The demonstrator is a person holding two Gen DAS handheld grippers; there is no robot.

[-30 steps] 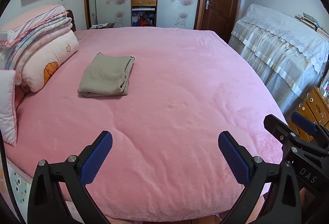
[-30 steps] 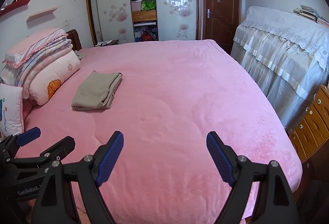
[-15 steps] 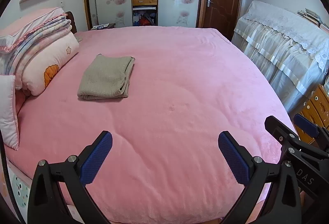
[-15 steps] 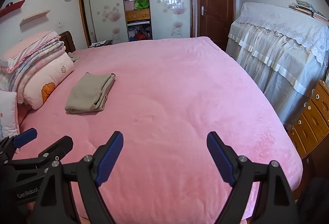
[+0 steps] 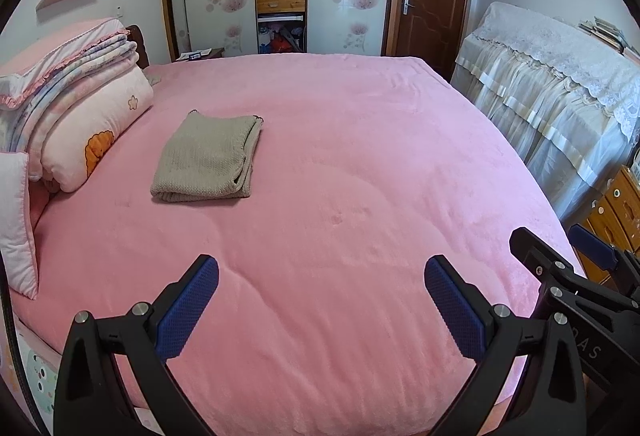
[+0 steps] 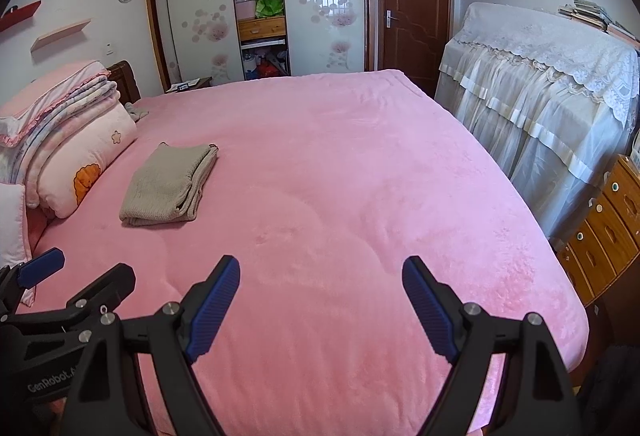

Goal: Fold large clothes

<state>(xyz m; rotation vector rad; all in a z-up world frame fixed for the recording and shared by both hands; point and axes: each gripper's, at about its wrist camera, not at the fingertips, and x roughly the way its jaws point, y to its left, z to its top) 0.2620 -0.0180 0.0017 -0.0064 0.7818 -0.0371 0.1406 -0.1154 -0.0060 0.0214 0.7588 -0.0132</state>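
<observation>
Both the left gripper [image 5: 321, 300] and the right gripper [image 6: 321, 294] hover over the pink bed [image 5: 360, 176] with jaws wide and holding nothing, while the folded beige sweater [image 5: 208, 158] lies at 11 o'clock beside the stacked pillows [image 5: 76, 116].

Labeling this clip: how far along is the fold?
Done: the beige knit garment lies folded into a compact rectangle on the pink bed, near the pillows. In hand: nothing; the left gripper and right gripper are both open and empty. Left: no unfolded clothes are visible.
</observation>
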